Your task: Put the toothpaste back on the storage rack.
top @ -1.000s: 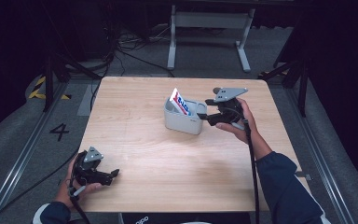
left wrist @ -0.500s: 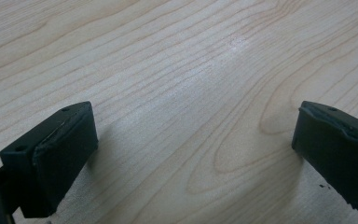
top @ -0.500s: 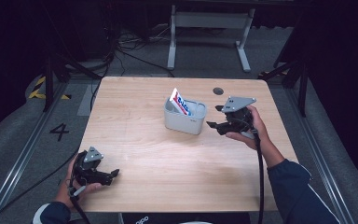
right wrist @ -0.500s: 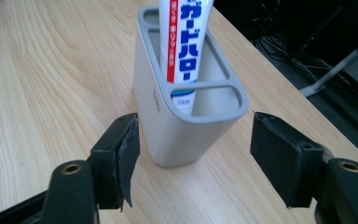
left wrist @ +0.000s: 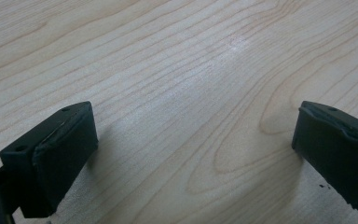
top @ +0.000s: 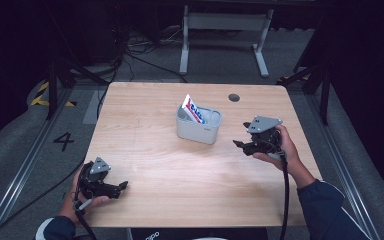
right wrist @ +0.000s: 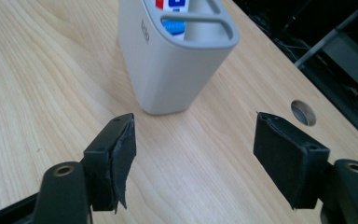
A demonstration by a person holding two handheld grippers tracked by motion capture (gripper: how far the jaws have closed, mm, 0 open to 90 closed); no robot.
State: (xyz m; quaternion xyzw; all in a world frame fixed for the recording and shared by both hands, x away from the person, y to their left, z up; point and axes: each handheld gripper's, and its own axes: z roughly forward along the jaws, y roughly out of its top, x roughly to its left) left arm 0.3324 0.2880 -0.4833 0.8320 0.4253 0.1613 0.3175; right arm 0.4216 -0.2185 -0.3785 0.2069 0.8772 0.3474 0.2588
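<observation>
The right gripper [top: 241, 145] has jaws that have just been opening; they stand wide apart with nothing between them but bare wood. Just ahead of those jaws, well clear of both pads, stands a grey holder [right wrist: 175, 56] on the desk [top: 180, 175], with a blue, red and white packet [top: 193, 109] sticking up out of it. Beyond the right-hand jaw a round hole [right wrist: 303, 113] sits in the desktop. The left gripper [top: 116, 188] rests well apart from the holder, jaws wide open over empty wood grain.
</observation>
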